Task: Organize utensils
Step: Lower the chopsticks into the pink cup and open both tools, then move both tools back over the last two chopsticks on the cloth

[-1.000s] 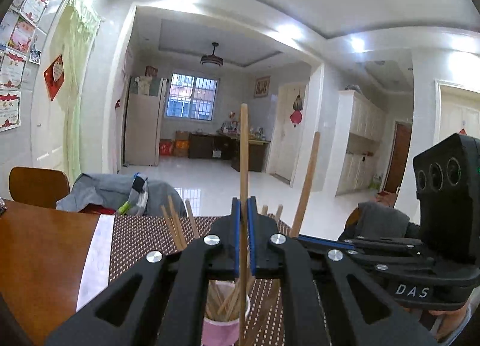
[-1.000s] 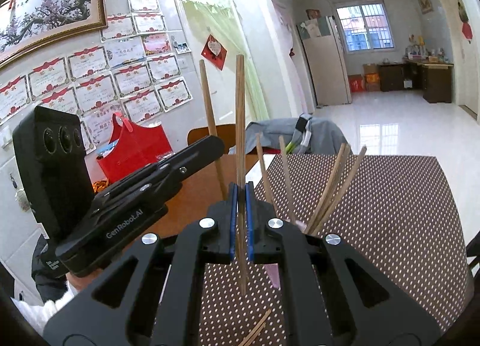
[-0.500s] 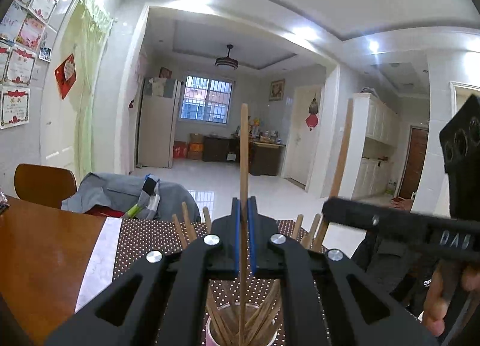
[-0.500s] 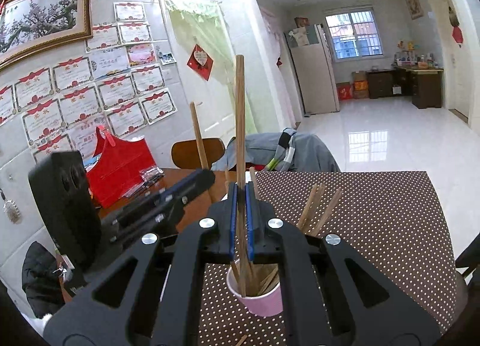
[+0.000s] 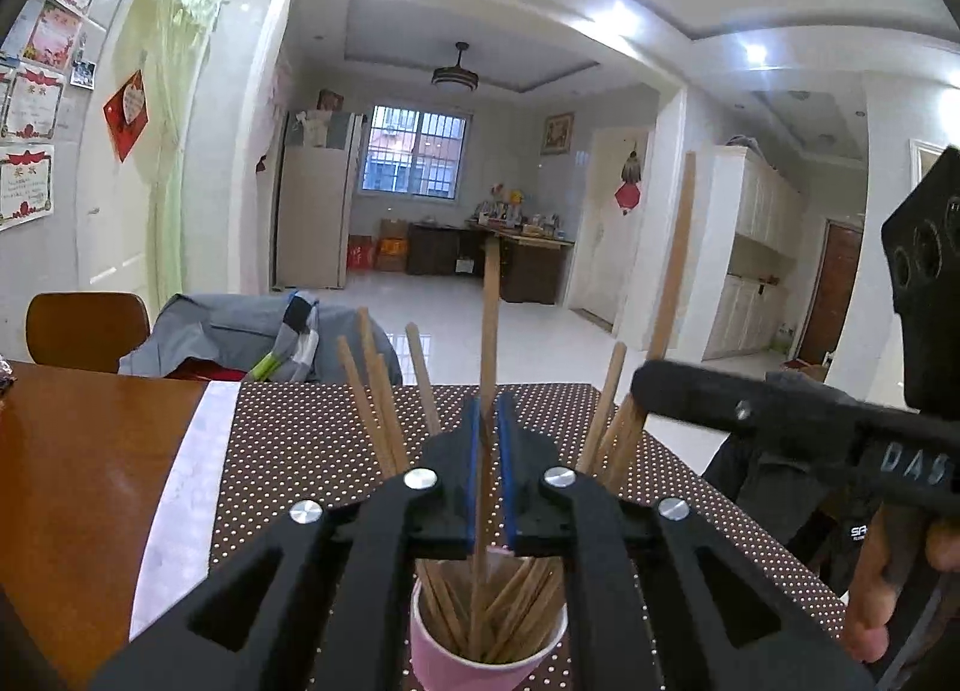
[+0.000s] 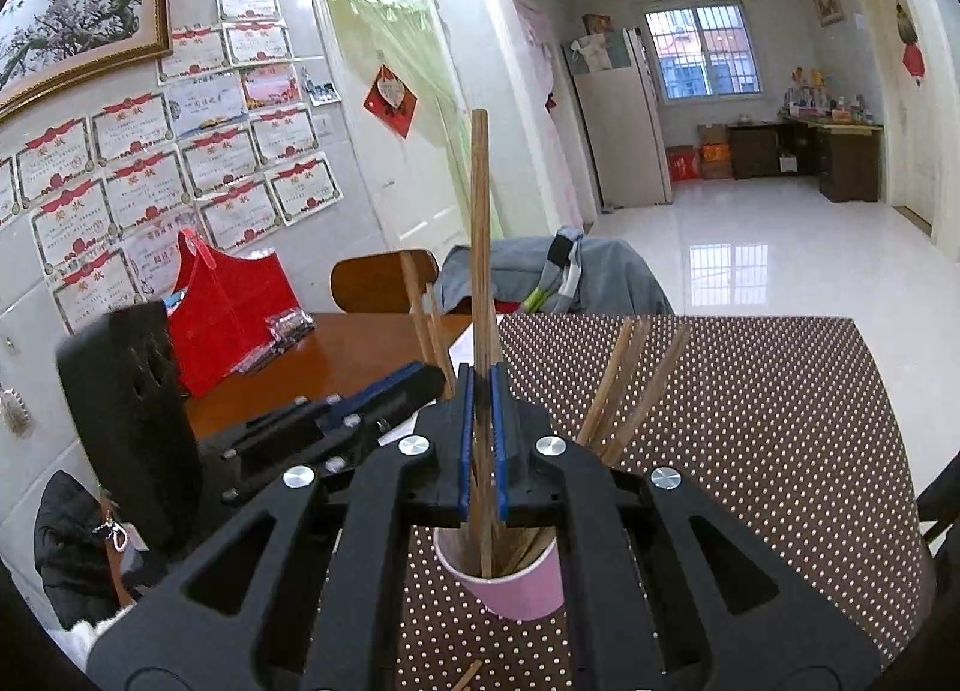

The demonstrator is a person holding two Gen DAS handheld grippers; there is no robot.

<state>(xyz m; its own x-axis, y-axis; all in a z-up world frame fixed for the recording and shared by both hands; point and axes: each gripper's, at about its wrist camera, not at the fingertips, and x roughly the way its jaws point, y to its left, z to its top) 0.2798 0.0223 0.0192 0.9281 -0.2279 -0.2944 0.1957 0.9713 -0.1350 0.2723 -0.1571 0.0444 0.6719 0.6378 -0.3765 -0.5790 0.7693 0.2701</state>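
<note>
My left gripper's black frame covers the upper rim of the pink paper cup (image 5: pixel 480 658), and the picture's lower edge cuts off its base. The lower ends of the wooden chopsticks (image 5: pixel 384 409) standing in the cup are hidden inside it. My right gripper (image 6: pixel 480 409) hides the cup's near rim in its own view. My right hand (image 5: pixel 882 589) is cut by the right edge. A loose chopstick (image 6: pixel 467 674) near the brown dotted placemat's (image 6: pixel 750 421) near edge runs out of frame.

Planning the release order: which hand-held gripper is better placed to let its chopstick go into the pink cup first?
Left. The left hand-held gripper has just been opening, its chopstick already down in the pink cup; the right hand-held gripper clamps its own.
</note>
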